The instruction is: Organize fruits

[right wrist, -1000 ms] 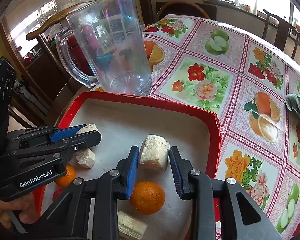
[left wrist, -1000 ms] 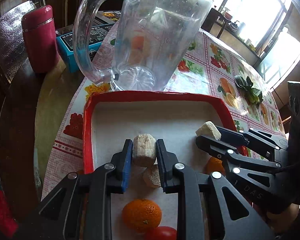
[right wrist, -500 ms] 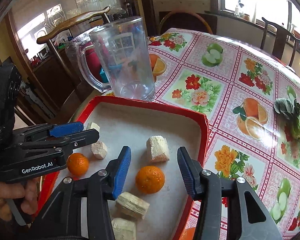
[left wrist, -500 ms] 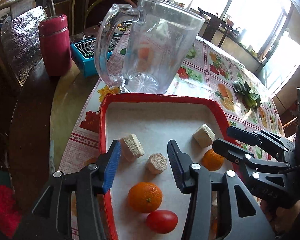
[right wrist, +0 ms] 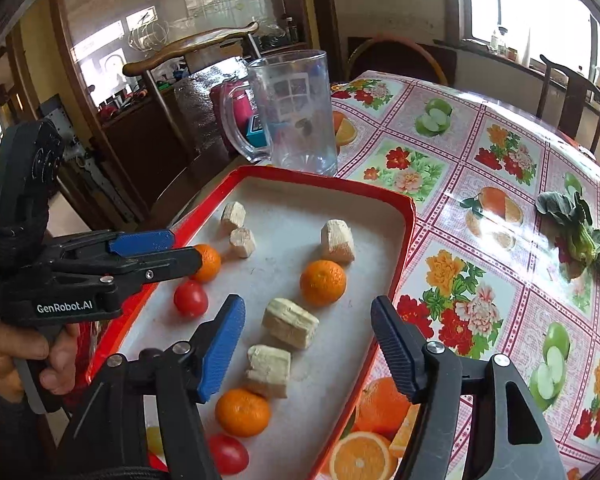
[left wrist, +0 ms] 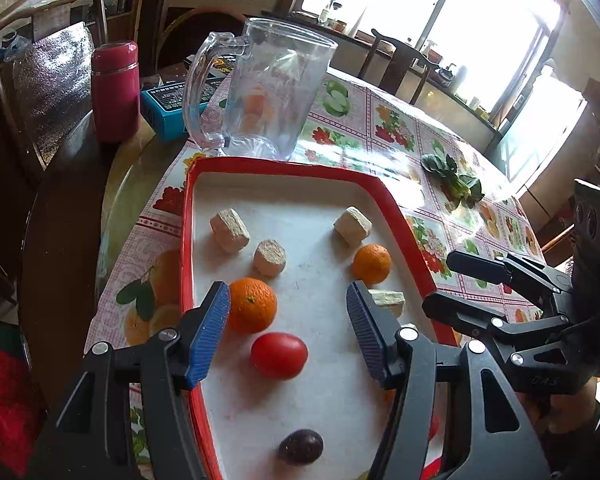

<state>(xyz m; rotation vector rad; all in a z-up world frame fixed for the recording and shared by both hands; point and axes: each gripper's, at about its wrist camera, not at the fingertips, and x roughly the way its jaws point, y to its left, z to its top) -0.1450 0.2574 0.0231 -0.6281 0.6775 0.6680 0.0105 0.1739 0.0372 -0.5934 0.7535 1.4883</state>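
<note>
- Red-rimmed tray (left wrist: 188, 240) on the tabletop (right wrist: 480, 184) holds glossy oranges (left wrist: 252, 304), a red tomato (left wrist: 278, 355) and pale, rough chunks (left wrist: 229, 230).
- Clear jug (left wrist: 272, 92) stands at the tray's 12 o'clock.
- Left hand-held gripper (left wrist: 288, 320) and right hand-held gripper (right wrist: 308, 344): jaws opening, empty.

ahead of the fingers, a clear glossy plastic pitcher (left wrist: 268, 92) stands on a shiny printed oilcloth (right wrist: 480, 184). below them, a matt white tray with a smooth red rim (left wrist: 284, 165) holds rough, chalky pale chunks (right wrist: 290, 322), dimpled oranges (left wrist: 252, 304) and a glossy tomato (left wrist: 279, 355).
</note>
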